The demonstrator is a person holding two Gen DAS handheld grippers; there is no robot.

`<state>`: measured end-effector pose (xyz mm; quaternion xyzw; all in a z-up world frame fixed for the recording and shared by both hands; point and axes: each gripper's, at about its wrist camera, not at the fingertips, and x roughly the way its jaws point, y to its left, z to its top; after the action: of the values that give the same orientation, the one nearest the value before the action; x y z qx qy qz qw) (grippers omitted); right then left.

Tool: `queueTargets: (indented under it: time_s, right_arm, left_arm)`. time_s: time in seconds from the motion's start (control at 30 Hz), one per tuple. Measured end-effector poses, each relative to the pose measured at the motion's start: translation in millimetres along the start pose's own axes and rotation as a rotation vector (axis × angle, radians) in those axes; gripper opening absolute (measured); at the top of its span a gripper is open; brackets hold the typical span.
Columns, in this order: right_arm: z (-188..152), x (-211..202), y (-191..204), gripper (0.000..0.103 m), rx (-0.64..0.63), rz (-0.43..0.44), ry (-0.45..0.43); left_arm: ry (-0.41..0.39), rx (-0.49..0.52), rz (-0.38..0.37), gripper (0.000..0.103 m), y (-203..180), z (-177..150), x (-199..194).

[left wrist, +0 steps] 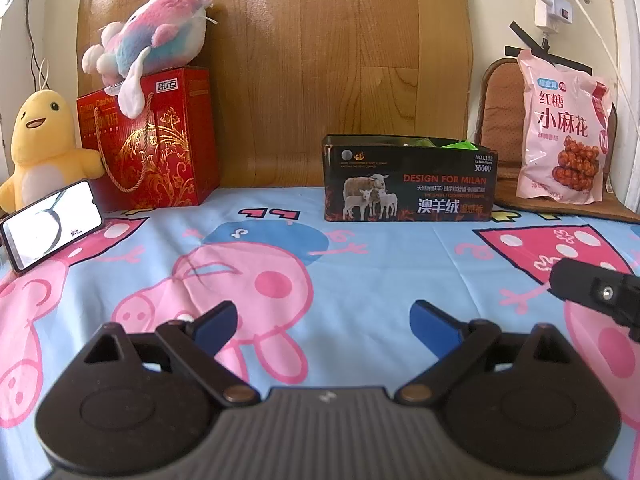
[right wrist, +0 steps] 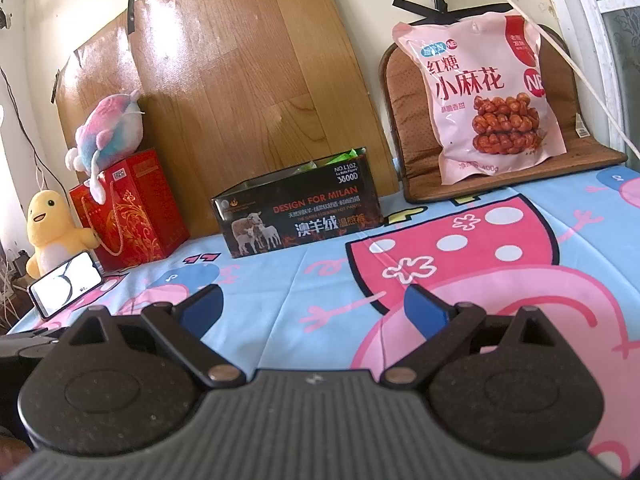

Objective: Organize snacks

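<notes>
A black box (left wrist: 408, 178) printed with sheep stands open-topped at the back of the table, with green packets (left wrist: 460, 145) showing inside; it also shows in the right wrist view (right wrist: 298, 210). A large pink snack bag (left wrist: 562, 130) leans on a brown cushion at the right; the right wrist view shows the bag (right wrist: 486, 100) closer. My left gripper (left wrist: 324, 324) is open and empty above the cartoon-pig tablecloth (left wrist: 320, 264). My right gripper (right wrist: 314, 310) is open and empty, well short of the box and bag; its finger tip shows in the left wrist view (left wrist: 576, 282).
A red gift bag (left wrist: 154, 142) with a pink-blue plush (left wrist: 160, 36) on top stands at the back left. A yellow duck plush (left wrist: 40, 144) and a lit phone (left wrist: 52, 224) sit beside it. A wooden board (left wrist: 340, 60) backs the table. A power strip with cables (left wrist: 554, 4) hangs upper right.
</notes>
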<state>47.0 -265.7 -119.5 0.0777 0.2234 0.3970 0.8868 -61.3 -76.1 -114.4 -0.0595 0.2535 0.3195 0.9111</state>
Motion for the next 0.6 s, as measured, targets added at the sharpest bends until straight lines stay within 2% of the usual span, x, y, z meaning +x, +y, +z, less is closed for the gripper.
queueTargets:
  time_s: [0.6]
  right_arm:
    - [0.1, -0.9, -0.2, 0.099, 0.000, 0.006, -0.004]
  left_arm:
    - [0.007, -0.015, -0.003, 0.097, 1.3, -0.2, 1.0]
